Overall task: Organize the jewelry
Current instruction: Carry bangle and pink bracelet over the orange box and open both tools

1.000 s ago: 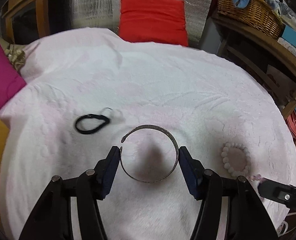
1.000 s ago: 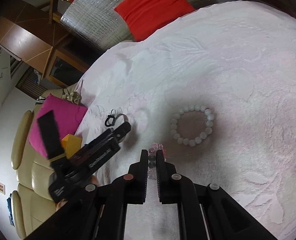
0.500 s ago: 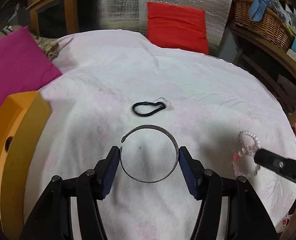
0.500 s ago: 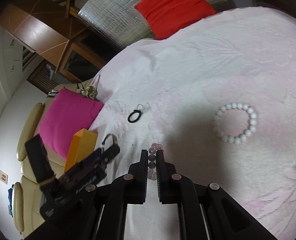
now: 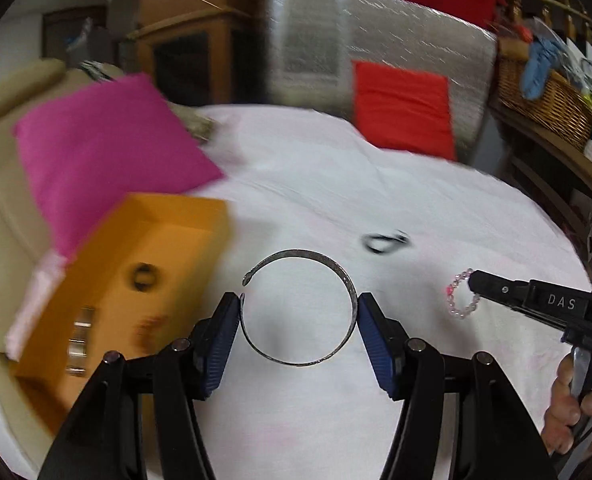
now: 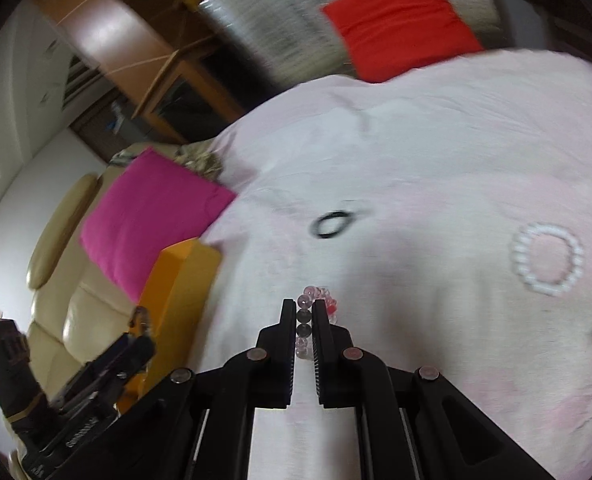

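The left gripper [image 5: 299, 314] holds a silver bangle [image 5: 299, 307] across its width, pads pressing on both sides, the ring lying roughly flat with its gap toward the left pad. The right gripper [image 6: 305, 320] is closed on a pink bead bracelet [image 6: 321, 300], which hangs from its tips above the bed [image 5: 336, 184].

What the next move likely turns on: the orange box [image 5: 136, 280] sits at the bed's left edge, just left of and below the left gripper, open side up, with a dark ring [image 5: 143, 276] and something blurred already inside. The left hand is clearly nearer; the right gripper is well apart from the box, with the left one between them.

Still on the bed are a black loop [image 6: 333, 224] toward the middle and a white bead bracelet [image 6: 547, 259] toward the right edge.
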Demonstrator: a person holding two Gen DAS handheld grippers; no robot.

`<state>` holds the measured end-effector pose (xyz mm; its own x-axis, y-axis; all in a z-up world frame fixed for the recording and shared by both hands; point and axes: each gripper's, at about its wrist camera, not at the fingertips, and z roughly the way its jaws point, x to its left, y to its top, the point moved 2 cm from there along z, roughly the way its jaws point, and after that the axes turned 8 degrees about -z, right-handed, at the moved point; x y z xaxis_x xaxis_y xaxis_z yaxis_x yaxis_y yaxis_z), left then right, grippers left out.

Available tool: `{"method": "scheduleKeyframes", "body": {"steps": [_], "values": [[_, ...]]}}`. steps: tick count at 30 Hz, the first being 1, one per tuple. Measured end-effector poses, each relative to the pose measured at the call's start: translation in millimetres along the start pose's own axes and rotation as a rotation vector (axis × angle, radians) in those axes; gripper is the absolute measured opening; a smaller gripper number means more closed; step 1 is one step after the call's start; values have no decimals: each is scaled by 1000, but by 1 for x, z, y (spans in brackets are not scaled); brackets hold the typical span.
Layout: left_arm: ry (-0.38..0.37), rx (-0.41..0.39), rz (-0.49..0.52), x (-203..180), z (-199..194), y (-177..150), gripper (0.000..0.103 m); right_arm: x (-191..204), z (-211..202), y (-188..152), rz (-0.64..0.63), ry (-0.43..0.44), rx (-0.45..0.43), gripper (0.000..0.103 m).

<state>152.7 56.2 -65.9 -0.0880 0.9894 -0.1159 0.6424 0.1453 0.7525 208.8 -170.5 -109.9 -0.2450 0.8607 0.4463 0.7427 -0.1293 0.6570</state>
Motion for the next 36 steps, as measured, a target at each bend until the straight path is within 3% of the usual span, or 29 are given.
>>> {"method": "scheduleKeyframes", "body": {"steps": [9,17,22,29,36], "values": [[100,-95,-138,119,-52,24,61,136,47,24,-168,74,65,9],[188,-7,-205,201,-23,11,61,226,120,43,-229,86,131,9],[211,89,-182,221,19,1,61,248,169,53,-232,46,169,9],[232,172,-144,224,53,-3,61,249,234,57,-219,-17,236,9],[254,235,-129,225,72,-14,61,246,264,51,-216,-48,274,9]]}}
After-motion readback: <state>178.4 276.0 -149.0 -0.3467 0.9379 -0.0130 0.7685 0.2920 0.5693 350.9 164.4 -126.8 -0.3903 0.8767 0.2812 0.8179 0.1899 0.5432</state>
